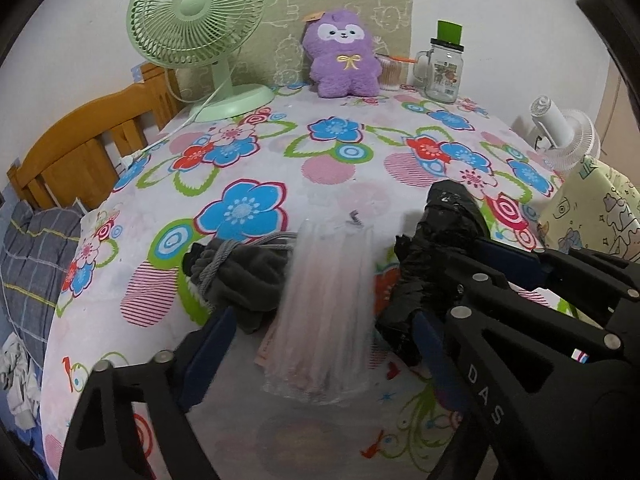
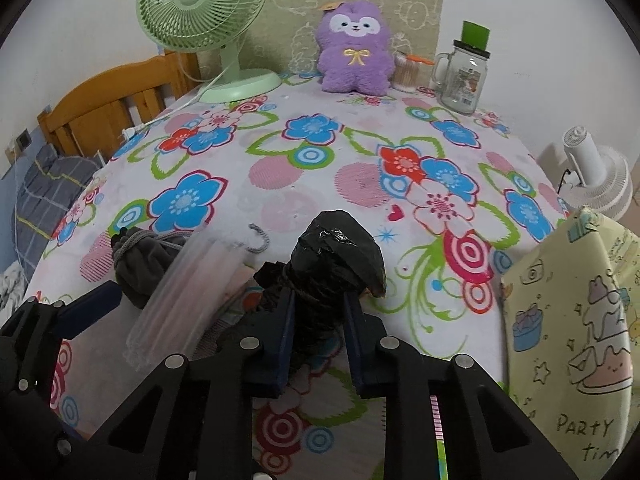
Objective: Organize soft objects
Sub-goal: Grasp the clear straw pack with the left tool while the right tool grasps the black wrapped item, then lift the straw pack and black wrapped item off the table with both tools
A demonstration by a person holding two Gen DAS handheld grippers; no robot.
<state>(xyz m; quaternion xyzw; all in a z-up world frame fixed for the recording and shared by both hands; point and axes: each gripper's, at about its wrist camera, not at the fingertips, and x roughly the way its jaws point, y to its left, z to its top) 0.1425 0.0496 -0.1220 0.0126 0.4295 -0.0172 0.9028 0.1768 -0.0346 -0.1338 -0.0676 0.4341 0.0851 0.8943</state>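
On the floral tablecloth (image 1: 340,168) lie three soft things side by side: a grey drawstring pouch (image 1: 240,276), a clear plastic packet of pale pink pieces (image 1: 324,312) and a black plastic-wrapped bundle (image 1: 440,248). My left gripper (image 1: 323,318) is open and straddles the clear packet; its pads stand clear of it, the left one beside the pouch. In the right wrist view my right gripper (image 2: 318,300) is shut on the black bundle (image 2: 340,256), pads pressed against its narrow tied part. The clear packet (image 2: 188,288) and grey pouch (image 2: 148,268) lie to its left.
At the table's far edge stand a green desk fan (image 2: 200,12), a purple plush toy (image 2: 354,48), a cotton-swab tub (image 2: 406,74) and a glass mug jar (image 2: 464,80). A yellow printed gift bag (image 2: 568,320) and a white fan (image 2: 596,176) sit on the right. A wooden bed frame (image 1: 80,148) is on the left.
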